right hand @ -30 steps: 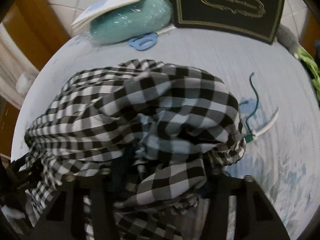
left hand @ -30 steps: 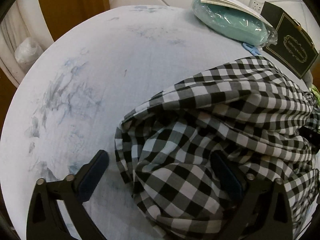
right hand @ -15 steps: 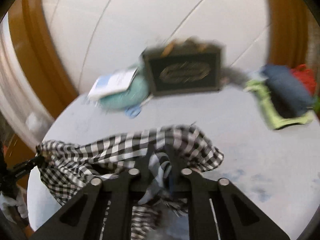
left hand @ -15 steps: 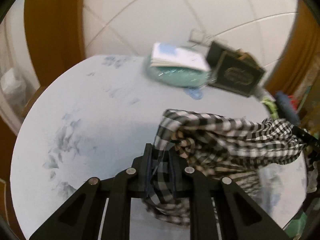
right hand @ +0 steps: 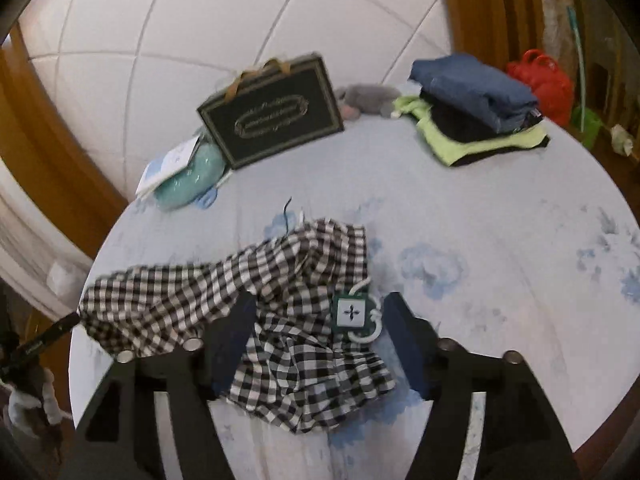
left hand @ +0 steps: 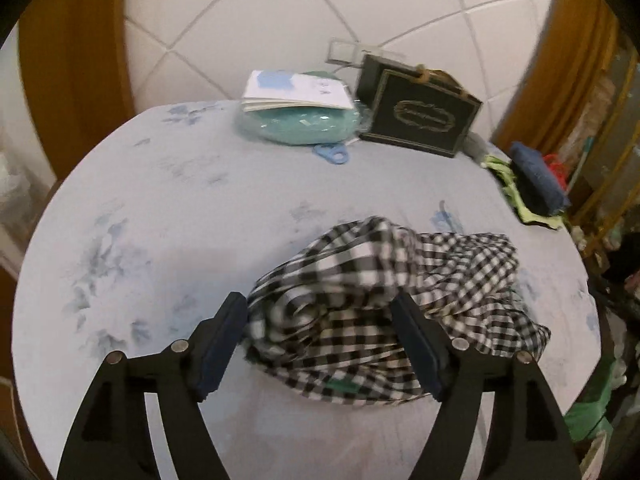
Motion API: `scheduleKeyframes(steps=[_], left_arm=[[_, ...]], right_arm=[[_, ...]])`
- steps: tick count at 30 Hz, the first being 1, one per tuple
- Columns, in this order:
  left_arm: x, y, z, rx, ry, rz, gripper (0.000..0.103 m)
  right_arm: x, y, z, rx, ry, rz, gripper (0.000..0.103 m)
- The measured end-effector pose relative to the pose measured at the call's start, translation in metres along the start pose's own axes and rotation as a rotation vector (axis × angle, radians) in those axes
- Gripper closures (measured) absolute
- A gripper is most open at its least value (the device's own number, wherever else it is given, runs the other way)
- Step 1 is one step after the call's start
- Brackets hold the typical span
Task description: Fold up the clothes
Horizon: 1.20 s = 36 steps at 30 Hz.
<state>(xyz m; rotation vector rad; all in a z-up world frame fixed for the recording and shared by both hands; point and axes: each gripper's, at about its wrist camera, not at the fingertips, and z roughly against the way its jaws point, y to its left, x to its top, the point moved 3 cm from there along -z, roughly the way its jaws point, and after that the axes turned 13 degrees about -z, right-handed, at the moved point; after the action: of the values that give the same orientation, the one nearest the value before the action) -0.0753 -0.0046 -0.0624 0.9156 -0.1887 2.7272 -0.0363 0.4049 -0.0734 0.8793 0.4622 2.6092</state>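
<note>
A black-and-white checked garment [left hand: 384, 300] lies crumpled on the round table with the pale blue cloth [left hand: 160, 220]. My left gripper [left hand: 320, 340] is open, its jaws either side of the garment's near left part. In the right wrist view the garment [right hand: 260, 296] stretches leftward, with a green-and-white tag [right hand: 351, 311] on it. My right gripper [right hand: 320, 336] is open over the garment's right end, the tag between its jaws.
At the back stand a dark gift box [left hand: 420, 116], a teal bundle with a booklet on top [left hand: 296, 120] and a blue ring [left hand: 332, 154]. A stack of folded clothes [right hand: 476, 108] sits at the back right, beside a grey plush toy [right hand: 368, 100].
Both grippers had shut on the checked garment and lifted it. Now both are open and the garment has dropped back on the table, spread wider.
</note>
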Motion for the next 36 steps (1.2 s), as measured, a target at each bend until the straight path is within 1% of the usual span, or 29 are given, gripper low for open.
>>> scheduleKeyframes(steps=[1, 2, 3, 5, 7, 8, 11, 14, 22, 26, 28, 29, 30, 31, 32, 33, 34, 35, 36], left_arm=[[-0.002, 0.003, 0.002, 0.015, 0.000, 0.015, 0.027], [-0.003, 0.007, 0.006, 0.033, -0.002, 0.026, 0.027], [-0.005, 0.010, 0.009, 0.052, -0.005, 0.037, 0.027], [-0.007, 0.016, 0.013, 0.087, -0.001, 0.044, 0.026], [-0.010, 0.021, 0.016, 0.120, 0.007, 0.046, 0.026], [-0.012, 0.023, 0.015, 0.124, 0.013, 0.047, 0.026], [-0.017, 0.025, 0.000, 0.114, 0.040, 0.039, 0.026], [-0.018, 0.028, -0.020, 0.112, 0.065, 0.029, 0.026], [-0.009, 0.038, -0.072, 0.056, 0.106, 0.059, 0.026], [-0.001, 0.036, -0.087, 0.031, 0.104, 0.047, 0.027], [0.002, 0.036, -0.095, 0.016, 0.113, 0.046, 0.029], [0.003, 0.036, -0.098, 0.009, 0.115, 0.048, 0.036], [0.004, 0.036, -0.100, 0.004, 0.117, 0.050, 0.049], [0.005, 0.036, -0.103, 0.001, 0.123, 0.053, 0.056], [0.005, 0.036, -0.105, 0.001, 0.131, 0.057, 0.070], [0.006, 0.036, -0.106, 0.003, 0.138, 0.060, 0.080], [0.008, 0.036, -0.107, 0.004, 0.142, 0.061, 0.082], [0.009, 0.036, -0.106, 0.004, 0.142, 0.058, 0.087], [0.012, 0.034, -0.104, 0.006, 0.136, 0.050, 0.089]], right_arm=[[0.000, 0.000, -0.004, -0.004, 0.007, 0.005, 0.034], [0.000, 0.000, -0.008, -0.003, 0.012, 0.010, 0.031], [0.001, -0.001, -0.013, 0.002, 0.021, 0.013, 0.021], [0.003, -0.002, -0.023, 0.011, 0.039, 0.022, 0.013], [0.003, -0.002, -0.034, 0.010, 0.058, 0.043, 0.013], [0.003, -0.002, -0.040, 0.005, 0.064, 0.046, 0.013], [0.003, 0.000, -0.059, -0.010, 0.083, 0.054, 0.013], [0.007, 0.000, -0.078, -0.024, 0.098, 0.037, 0.009], [0.028, 0.009, -0.132, -0.065, 0.139, 0.031, 0.008], [0.033, 0.011, -0.164, -0.096, 0.174, 0.042, 0.002], [0.033, 0.011, -0.181, -0.118, 0.200, 0.049, 0.002], [0.031, 0.011, -0.188, -0.130, 0.217, 0.052, 0.002], [0.029, 0.011, -0.193, -0.136, 0.230, 0.053, 0.003], [0.027, 0.011, -0.198, -0.143, 0.243, 0.053, 0.007], [0.025, 0.012, -0.200, -0.148, 0.250, 0.054, 0.027], [0.027, 0.013, -0.195, -0.149, 0.232, 0.053, 0.046], [0.028, 0.014, -0.190, -0.150, 0.214, 0.052, 0.057], [0.030, 0.015, -0.184, -0.150, 0.196, 0.051, 0.067], [0.031, 0.016, -0.179, -0.151, 0.178, 0.050, 0.072]])
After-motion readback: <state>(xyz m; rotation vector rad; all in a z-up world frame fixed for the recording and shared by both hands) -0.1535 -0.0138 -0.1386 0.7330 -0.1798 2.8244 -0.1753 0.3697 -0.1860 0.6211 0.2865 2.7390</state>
